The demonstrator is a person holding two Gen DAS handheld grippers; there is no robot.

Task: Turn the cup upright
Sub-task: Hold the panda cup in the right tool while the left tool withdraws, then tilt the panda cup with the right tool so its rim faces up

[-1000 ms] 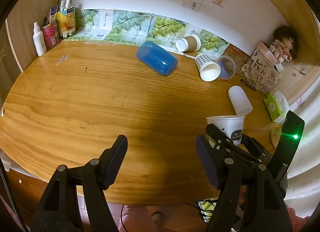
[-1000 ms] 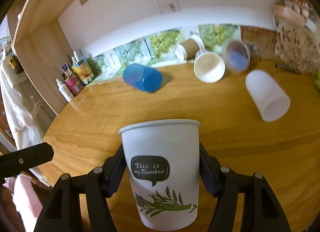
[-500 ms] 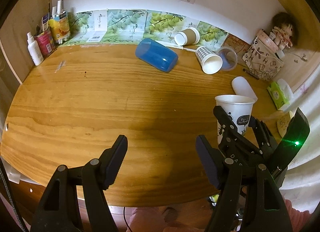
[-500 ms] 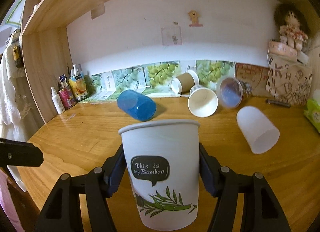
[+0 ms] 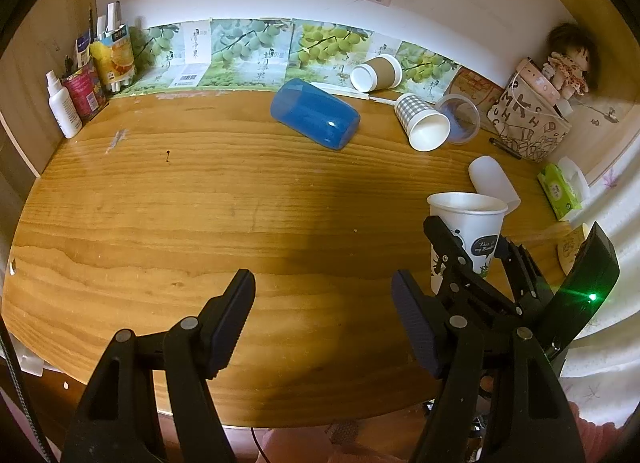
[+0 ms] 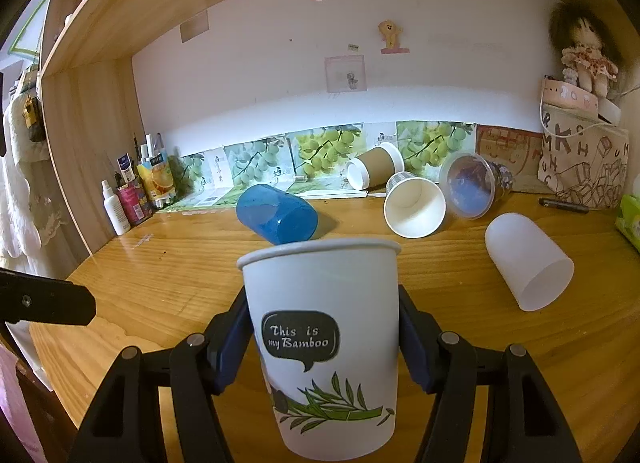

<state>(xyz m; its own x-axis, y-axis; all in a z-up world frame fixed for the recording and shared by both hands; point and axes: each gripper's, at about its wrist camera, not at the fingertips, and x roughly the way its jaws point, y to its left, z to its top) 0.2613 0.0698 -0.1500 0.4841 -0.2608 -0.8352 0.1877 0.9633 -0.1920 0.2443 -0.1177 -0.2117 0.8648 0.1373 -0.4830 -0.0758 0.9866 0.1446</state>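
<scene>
Gripping white paper cup w/ bamboo print (image 6: pixel 324 347) on both sides, right gripper (image 6: pixel 324 343) holds it upright, rim up, over wooden desk (image 5: pixel 200 203). Left gripper (image 5: pixel 322 319) jaws wide apart, holding nothing. Blue plastic tumbler (image 6: pixel 276 215) and frosted white cup (image 6: pixel 528 263) lie on sides beyond.

surface: wooden desk (image 5: pixel 160 199)
lying on side: blue cup (image 5: pixel 315 114), checked cup (image 5: pixel 422 121), brown cup (image 5: pixel 377 72), white cup (image 5: pixel 493 182), clear tub (image 5: pixel 460 119)
left rear: spray bottle (image 5: pixel 64 105)

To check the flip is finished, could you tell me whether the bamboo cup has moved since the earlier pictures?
Yes. In the left wrist view, the bamboo cup has risen, now overlapping the fallen white cup.
</scene>
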